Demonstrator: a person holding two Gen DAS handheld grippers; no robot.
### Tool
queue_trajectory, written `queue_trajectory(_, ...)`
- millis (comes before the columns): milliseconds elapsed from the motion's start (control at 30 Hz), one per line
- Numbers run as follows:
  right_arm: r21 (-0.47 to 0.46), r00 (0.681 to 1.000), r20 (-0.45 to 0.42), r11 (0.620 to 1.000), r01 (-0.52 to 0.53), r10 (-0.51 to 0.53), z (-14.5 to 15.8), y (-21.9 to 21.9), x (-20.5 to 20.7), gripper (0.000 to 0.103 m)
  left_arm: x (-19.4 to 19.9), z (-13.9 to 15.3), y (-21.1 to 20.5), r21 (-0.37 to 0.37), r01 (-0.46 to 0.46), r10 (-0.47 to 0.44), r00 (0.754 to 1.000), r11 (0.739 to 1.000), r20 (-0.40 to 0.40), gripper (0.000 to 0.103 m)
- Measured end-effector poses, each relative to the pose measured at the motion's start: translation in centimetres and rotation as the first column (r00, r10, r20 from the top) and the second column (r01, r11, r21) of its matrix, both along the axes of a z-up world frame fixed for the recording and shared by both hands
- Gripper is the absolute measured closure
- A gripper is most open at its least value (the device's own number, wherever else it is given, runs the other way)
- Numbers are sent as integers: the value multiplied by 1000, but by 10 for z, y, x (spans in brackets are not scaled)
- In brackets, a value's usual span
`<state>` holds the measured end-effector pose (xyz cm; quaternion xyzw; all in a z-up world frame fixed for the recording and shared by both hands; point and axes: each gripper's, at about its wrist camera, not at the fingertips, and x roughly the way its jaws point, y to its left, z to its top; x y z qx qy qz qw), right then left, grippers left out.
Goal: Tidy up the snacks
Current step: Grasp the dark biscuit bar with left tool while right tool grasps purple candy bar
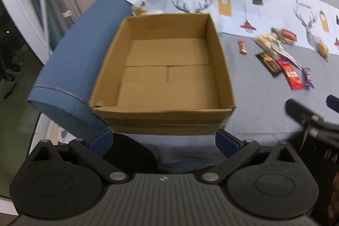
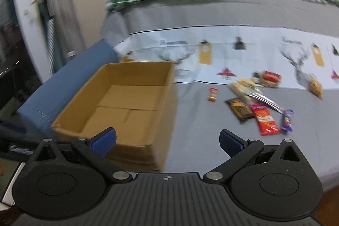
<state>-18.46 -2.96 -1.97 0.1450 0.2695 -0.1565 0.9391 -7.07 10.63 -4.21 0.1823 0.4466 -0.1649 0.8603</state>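
Right wrist, right tool wide open, empty

Left tool and right tool gape wide, empty

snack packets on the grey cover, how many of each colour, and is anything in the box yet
Red: 3, the small wrapper, the long pack and the far pack
Black: 1
Purple: 1
Yellow or tan: 2, one packet and the far right bag
Silver: 1
Total: 8, blur allowing. The cardboard box holds none.
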Motion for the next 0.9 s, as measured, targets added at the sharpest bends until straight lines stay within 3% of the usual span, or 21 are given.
queue_trajectory(200, 4, 974, -40, 975, 222, -222, -33, -83, -14, 1, 28, -11, -67, -9, 43, -44, 994, 999, -103, 0)
queue_trajectory(433, 15, 883, -127, 889, 458, -453, -70, -206, -24, 1, 76, -49, -204, 9, 104, -102, 983, 995, -151, 0)
queue_trajectory(567, 39, 857, -210, 871, 489, -471, -105, -268, -8, 1, 110, -95, -292, 30, 140, -130, 967, 990, -218, 0)
queue_trajectory(700, 88, 835, -318, 863, 497, -449, -153, -321, 20, 1, 146, -153, -370, 44, 120, -100, 945, 992, -310, 0)
queue_trajectory(900, 130, 833, -376, 866, 482, -407, -206, -366, 62, 1, 176, -210, -431, 90, 76, -40, 938, 993, -343, 0)
